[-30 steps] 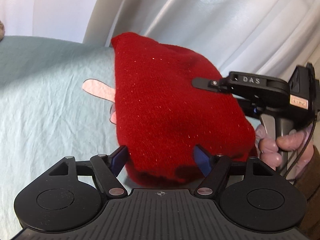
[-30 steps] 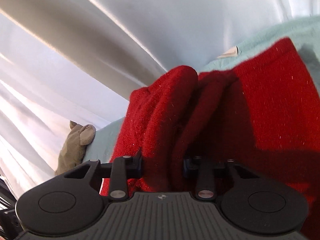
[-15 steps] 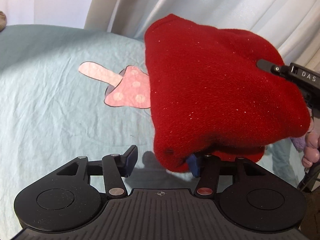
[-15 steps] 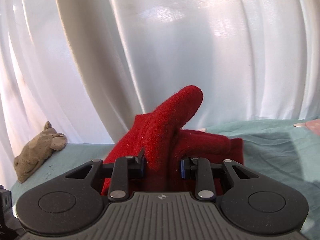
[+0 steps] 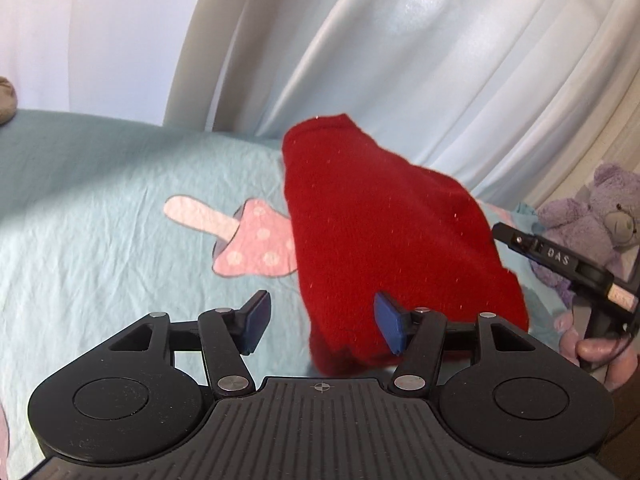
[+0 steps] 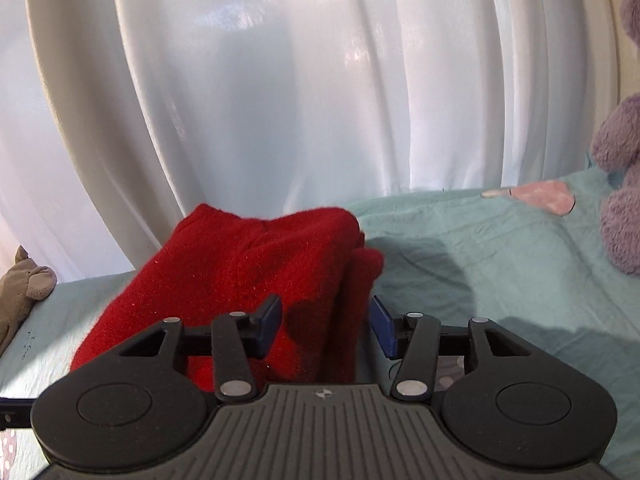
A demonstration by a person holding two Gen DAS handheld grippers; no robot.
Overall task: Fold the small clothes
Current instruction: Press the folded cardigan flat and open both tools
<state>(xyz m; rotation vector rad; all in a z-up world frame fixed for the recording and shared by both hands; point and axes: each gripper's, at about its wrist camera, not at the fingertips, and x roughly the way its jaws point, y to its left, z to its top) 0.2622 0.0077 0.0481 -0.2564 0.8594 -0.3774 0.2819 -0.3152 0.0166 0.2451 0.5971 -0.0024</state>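
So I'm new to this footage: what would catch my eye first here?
The bright red knitted garment lies folded in a heap on the pale teal sheet, in front of white curtains. A pink mushroom print shows on the sheet beside it. A purple teddy bear sits at the right edge.

right gripper (image 6: 325, 326) jaws are opening with the folded red sweater (image 6: 240, 264) bunched between them on the teal bed sheet (image 6: 460, 248), white curtain (image 6: 280, 80) at 12 o'clock, purple plush (image 6: 622, 200) at 3, grey plush (image 6: 24, 296) at 9
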